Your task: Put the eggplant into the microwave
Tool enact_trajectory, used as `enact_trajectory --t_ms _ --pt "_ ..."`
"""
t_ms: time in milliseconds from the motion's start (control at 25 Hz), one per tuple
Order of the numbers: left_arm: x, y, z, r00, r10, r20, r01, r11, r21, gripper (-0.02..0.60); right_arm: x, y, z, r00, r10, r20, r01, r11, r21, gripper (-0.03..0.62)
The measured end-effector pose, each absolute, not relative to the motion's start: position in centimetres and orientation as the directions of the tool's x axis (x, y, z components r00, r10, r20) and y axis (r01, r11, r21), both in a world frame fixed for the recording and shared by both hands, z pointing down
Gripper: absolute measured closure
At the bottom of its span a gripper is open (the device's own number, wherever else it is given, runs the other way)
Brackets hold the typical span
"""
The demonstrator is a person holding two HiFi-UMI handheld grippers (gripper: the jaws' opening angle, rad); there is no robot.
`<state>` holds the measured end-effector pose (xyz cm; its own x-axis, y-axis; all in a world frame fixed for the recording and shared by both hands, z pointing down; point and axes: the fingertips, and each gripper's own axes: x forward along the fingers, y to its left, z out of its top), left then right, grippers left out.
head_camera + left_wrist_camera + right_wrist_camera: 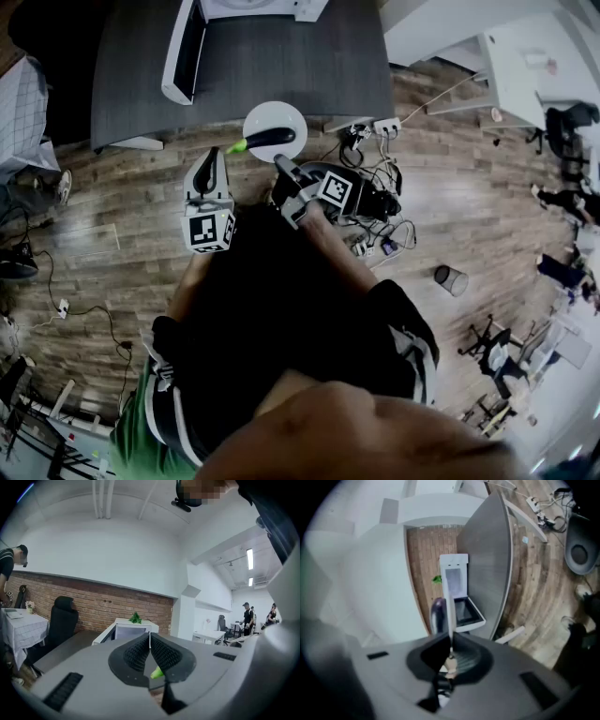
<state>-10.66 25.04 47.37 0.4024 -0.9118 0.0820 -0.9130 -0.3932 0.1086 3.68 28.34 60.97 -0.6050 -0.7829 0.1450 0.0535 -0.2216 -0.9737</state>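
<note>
The eggplant (270,139) lies on a white plate (261,118), green stem toward 8 o'clock. The right gripper (284,169) has its fingers pinched on the plate's rim at 6 o'clock. The left gripper (208,167), at 8 o'clock of the plate, has its fingers pressed together on nothing, and the microwave (178,56) stands open on the grey surface (281,66) at 11 o'clock.

A dark grey table (281,75) carries an open white microwave (267,7).

— Grey table (281,66) up top, wood-plank floor (122,216) spreading out below it!
— Brick wall (93,604) behind that table, black office chair (63,618) left of it, power strip (386,125) by its right corner, ceiling strip lights (249,558) beyond.
</note>
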Motion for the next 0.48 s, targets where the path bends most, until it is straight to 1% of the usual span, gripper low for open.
enact_trajectory --t_ms 480 --pt "-10.36 24.77 47.24 0.4 -0.914 0.074 -0.914 -0.391 0.106 0.54 3.4 27.83 60.46 -0.618 -0.777 0.123 0.058 -0.201 -0.978 0.554"
